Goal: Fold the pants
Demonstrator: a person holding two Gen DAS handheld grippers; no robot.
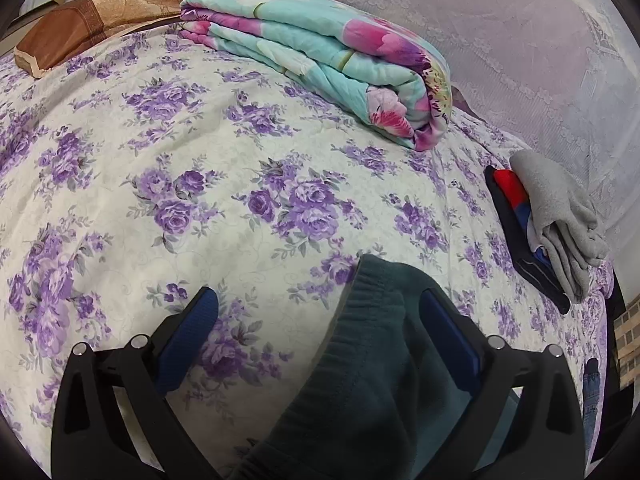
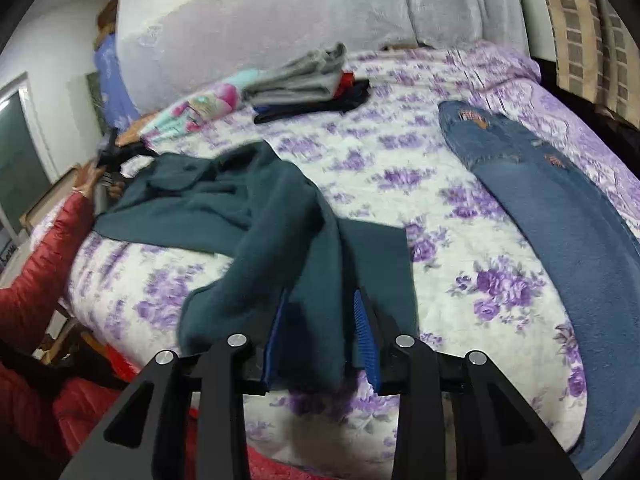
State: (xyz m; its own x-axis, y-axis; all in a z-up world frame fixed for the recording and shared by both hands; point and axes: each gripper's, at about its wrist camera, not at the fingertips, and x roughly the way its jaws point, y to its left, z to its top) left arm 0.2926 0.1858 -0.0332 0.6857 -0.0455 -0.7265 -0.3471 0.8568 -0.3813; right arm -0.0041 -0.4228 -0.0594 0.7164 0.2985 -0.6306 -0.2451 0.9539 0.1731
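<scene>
We're mid-grab: right gripper [image 2: 320, 334] jaws straddle the green pants [image 2: 280, 216] leg, not pinched; left gripper [image 1: 316, 336] wide open beside waistband. Next: clamp both.

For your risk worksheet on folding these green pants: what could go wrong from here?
1. The right claw has green pants between its pads but not clearly pinched, so the leg may slip.
2. The left claw stands open, so the waistband can shift.
3. The bunched cloth may fold crooked.
</scene>
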